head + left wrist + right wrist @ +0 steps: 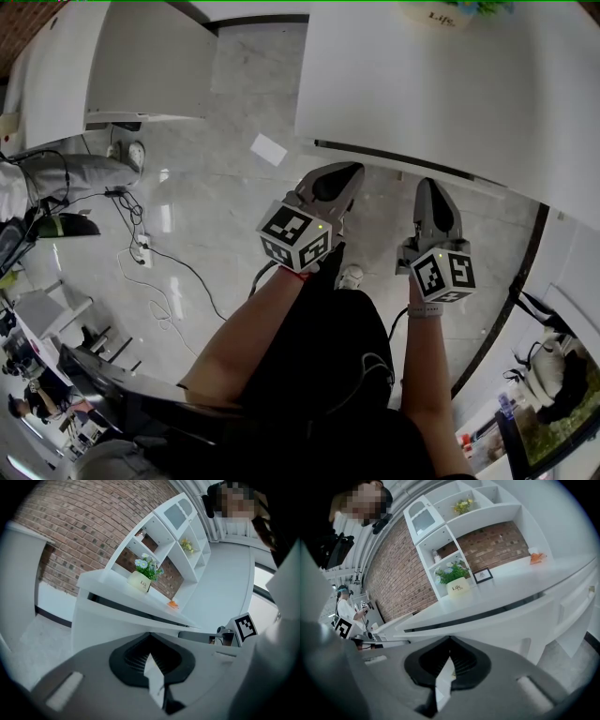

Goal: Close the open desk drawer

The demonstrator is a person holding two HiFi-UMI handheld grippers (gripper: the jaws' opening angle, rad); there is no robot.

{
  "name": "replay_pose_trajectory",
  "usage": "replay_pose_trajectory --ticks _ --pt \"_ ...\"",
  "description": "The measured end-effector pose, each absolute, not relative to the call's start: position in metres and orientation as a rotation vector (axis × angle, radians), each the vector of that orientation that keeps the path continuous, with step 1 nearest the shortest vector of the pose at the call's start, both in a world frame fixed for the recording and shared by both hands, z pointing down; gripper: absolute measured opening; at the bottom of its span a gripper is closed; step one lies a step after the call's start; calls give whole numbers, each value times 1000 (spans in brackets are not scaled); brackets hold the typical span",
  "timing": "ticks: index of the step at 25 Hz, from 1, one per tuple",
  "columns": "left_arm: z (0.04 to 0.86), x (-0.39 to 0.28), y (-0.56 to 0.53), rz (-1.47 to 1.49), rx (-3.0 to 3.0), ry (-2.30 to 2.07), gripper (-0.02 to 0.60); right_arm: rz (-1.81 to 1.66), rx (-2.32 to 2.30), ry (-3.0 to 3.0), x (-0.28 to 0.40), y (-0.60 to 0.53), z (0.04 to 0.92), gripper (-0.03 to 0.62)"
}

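Two grippers, both mine, are held low over the grey marble floor, side by side. In the head view they sit just right of centre. My left gripper slants up toward one o'clock, and my right gripper points nearly to twelve. Their marker cubes face back toward me at six o'clock.

My bare left forearm reaches in from seven o'clock with the elbow bent outward. My right forearm runs almost straight up from six o'clock.

On each gripper the grey jaws are drawn together until the black ribbed pads almost meet. Only a thin pale sliver shows between them, and neither pair has hold of anything.

The white flat-topped desk fills the head view from twelve to three o'clock. The white desk drawer lies under its top, parted from it by a long dark slot. It stands at twelve o'clock ahead of both sets of jaws, close to the tips. I cannot tell whether they touch it, nor how far out it stands.

On the desk top, at twelve o'clock in my right gripper view, sits a cream flower pot with green leaves.
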State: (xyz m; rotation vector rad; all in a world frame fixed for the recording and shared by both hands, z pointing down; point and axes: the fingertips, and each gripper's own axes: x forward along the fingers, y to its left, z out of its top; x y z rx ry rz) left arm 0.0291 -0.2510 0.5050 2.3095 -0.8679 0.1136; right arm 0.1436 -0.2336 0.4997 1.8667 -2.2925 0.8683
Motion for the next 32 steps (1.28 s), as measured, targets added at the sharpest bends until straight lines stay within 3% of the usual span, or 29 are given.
replay_pose_trajectory --ticks 32 --pt "509 29 -273 115 2305 -894 2 869 1883 -2308 146 -255 501 2"
